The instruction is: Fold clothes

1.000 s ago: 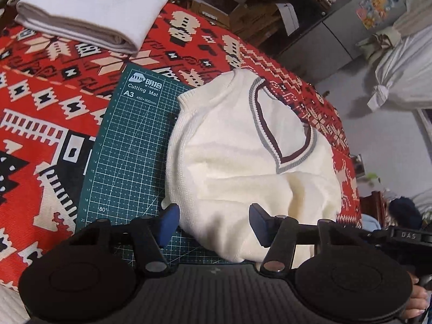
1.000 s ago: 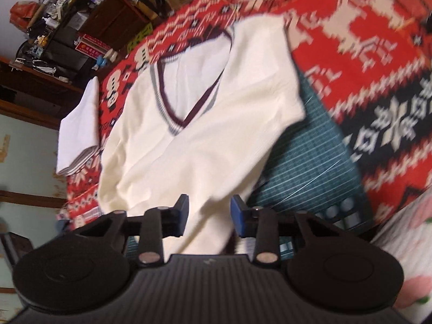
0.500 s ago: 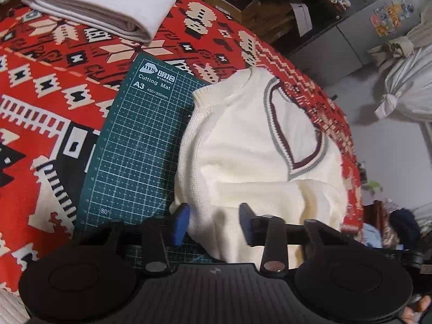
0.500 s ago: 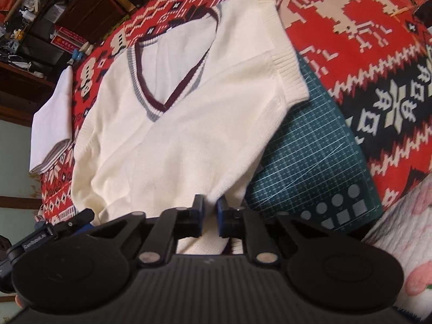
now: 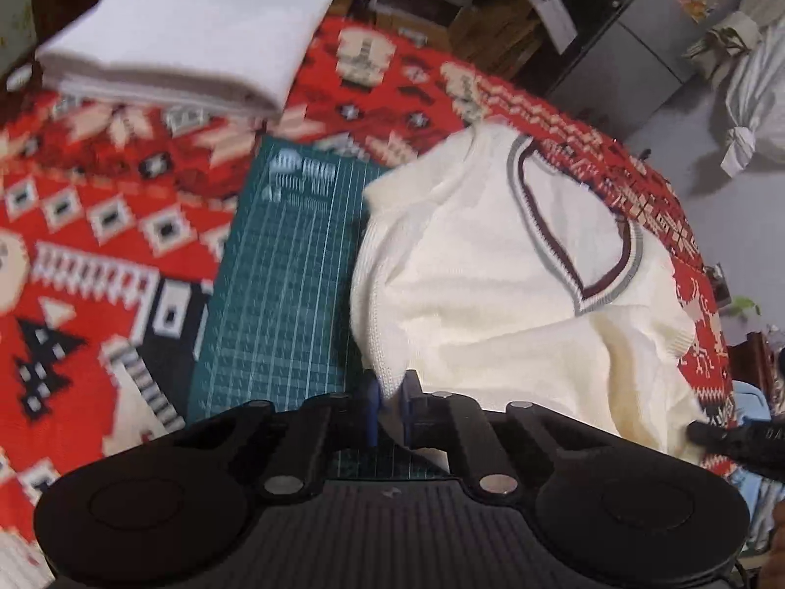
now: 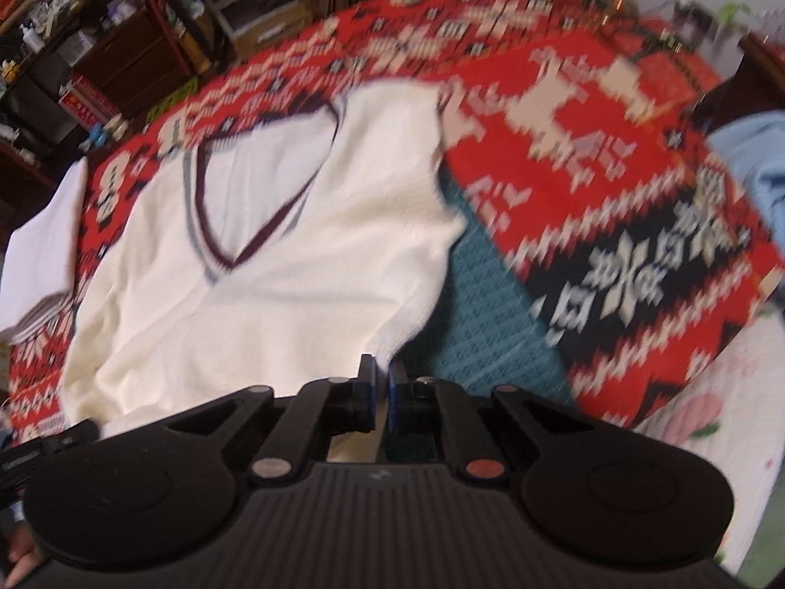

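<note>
A cream knit vest (image 5: 481, 294) (image 6: 294, 255) with a grey and maroon V-neck lies partly on a green cutting mat (image 5: 289, 284) (image 6: 490, 324). My left gripper (image 5: 390, 410) is shut on the vest's near left edge. My right gripper (image 6: 381, 392) is shut on the vest's near right edge. The pinched fabric rises a little above the mat at both grippers. Both now views are blurred by motion.
A red patterned cloth (image 5: 98, 226) (image 6: 613, 157) covers the table. A folded white garment (image 5: 196, 49) (image 6: 44, 245) lies at the far left. Shelves and boxes stand behind the table. A pale blue cloth (image 6: 755, 167) sits at the right edge.
Both grippers went from open to shut on the vest's near edge, the right one first. The pinched edge has lifted slightly and both cameras are moving.
</note>
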A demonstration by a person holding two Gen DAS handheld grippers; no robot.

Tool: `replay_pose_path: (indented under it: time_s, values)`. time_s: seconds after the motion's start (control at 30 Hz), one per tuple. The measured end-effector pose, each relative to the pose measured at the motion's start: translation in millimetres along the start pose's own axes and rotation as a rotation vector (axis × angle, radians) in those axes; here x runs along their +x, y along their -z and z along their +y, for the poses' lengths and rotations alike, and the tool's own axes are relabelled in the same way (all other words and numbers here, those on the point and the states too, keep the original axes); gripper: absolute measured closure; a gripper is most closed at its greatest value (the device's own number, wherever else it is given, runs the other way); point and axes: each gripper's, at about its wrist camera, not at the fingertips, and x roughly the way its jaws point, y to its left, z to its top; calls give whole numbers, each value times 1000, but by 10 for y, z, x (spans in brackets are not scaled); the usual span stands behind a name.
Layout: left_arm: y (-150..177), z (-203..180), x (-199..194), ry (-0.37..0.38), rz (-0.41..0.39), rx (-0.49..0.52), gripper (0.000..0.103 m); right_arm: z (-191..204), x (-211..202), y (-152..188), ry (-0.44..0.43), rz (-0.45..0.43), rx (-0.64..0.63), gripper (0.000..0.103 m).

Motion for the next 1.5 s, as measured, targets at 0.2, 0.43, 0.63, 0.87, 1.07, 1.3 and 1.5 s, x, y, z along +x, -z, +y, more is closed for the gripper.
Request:
replay_pose_path:
  time_s: [0.2,0.43,0.63,0.87,1.07,1.3,1.5]
  values:
    - [-97,-12,-174,-16,-62,11,95,-134,-135,-229,59,-102,21,99]
    - [-281,-60,-364,-38,-138,36,96,-146,-203,-519,88,-188,28,99]
    - [-563,-190,-563,-32,-220,61,96,-56,-350,-814,91,-303,29,99]
    - [-779,-454,-765,-28,-318,122,96,44,-533,-1089,126,-437,18,98]
    - [-979,-651,-352,-134,-287,191,96,131,-201,-1255,195,-412,-21,98]
    - [-1068,-728,239,-226,-189,231,95,64,430,-1331,271,-335,5,98]
    - [-1005,-740,374,-230,-127,223,67,-166,621,-1365,232,-257,67,71]
